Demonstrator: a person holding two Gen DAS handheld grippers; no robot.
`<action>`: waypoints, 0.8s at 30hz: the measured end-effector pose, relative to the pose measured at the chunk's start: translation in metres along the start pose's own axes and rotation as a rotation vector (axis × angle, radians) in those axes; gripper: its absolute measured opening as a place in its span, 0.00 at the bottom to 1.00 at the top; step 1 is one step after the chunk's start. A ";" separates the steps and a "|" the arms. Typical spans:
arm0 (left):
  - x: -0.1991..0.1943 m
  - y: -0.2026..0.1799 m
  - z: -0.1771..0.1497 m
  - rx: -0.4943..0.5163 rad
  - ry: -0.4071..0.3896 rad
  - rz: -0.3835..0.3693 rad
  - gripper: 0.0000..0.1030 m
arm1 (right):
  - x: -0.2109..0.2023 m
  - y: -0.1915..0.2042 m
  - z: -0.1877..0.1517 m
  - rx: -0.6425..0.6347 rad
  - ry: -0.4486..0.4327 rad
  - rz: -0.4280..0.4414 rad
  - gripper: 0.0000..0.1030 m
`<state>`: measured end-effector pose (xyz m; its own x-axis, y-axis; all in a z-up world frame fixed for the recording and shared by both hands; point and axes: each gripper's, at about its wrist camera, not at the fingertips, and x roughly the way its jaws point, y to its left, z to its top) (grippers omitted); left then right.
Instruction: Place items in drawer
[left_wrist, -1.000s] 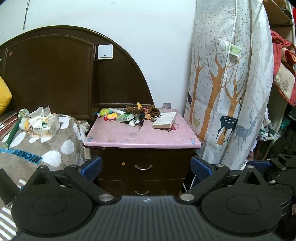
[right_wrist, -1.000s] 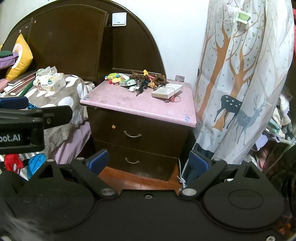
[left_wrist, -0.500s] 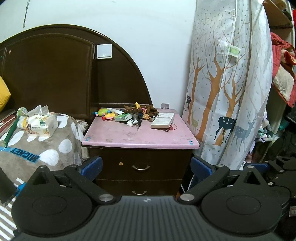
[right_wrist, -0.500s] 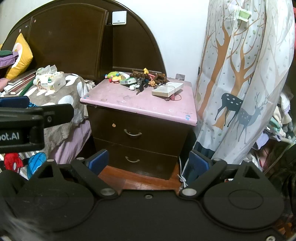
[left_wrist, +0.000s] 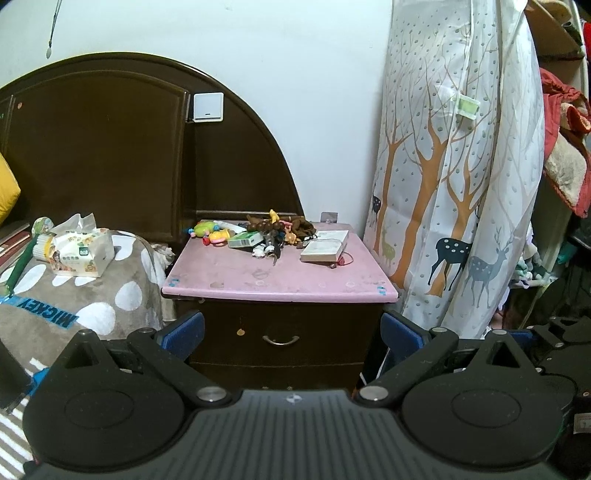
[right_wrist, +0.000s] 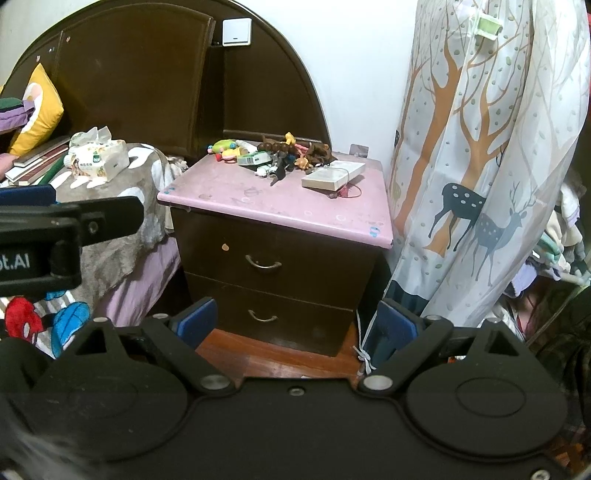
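**Bedside cabinet and grippers, drawers shut**

A dark brown wooden bedside cabinet (right_wrist: 280, 258) with a pink top (left_wrist: 280, 277) was recorded between a bed and a hanging cover. Two drawers were noted on its front, both closed: the upper drawer (right_wrist: 273, 254) with a curved metal handle (right_wrist: 263, 263), and the lower drawer (right_wrist: 269, 310) with a like handle.

The items were found on the rear half of the pink top:
- a flat white rectangular box (left_wrist: 324, 249), toward the right, with a small red cord just beside it;
- a green and white small carton (left_wrist: 245, 239), near the middle;
- a yellow and green plastic toy (left_wrist: 210, 230), at the left rear;
- a string of dark brown wooden beads (left_wrist: 271, 225), at the rear;
- a bunch of keys with small charms (left_wrist: 271, 252), in front of the beads.

The left gripper (left_wrist: 291, 328) was held in front of the cabinet, well apart from it, its blue-padded fingers (left_wrist: 183, 328) spread wide with nothing between them. The right gripper (right_wrist: 291, 325) was held likewise, fingers (right_wrist: 195, 325) spread wide and empty, aimed low at the cabinet front.

Also listed: a white tissue pack (left_wrist: 79, 254) on a grey spotted blanket (left_wrist: 92, 295); a dark arched wooden headboard (left_wrist: 110, 155); a white cover printed with orange trees and deer (left_wrist: 454, 166).
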<state>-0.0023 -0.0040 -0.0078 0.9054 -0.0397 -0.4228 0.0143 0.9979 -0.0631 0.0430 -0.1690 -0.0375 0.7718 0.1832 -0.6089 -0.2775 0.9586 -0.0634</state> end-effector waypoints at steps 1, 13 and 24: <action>-0.001 0.000 -0.001 0.000 -0.003 -0.002 0.99 | 0.000 -0.001 0.000 0.000 0.001 0.000 0.92; 0.023 0.014 0.005 -0.057 -0.008 -0.037 0.99 | 0.021 -0.001 0.011 -0.017 0.022 -0.005 0.92; 0.092 0.046 0.008 -0.090 -0.103 -0.017 0.99 | 0.083 0.004 0.016 -0.227 0.006 0.049 0.99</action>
<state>0.0852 0.0384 -0.0428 0.9442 -0.0463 -0.3260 -0.0040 0.9884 -0.1518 0.1148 -0.1468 -0.0759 0.7514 0.2261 -0.6199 -0.4365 0.8748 -0.2101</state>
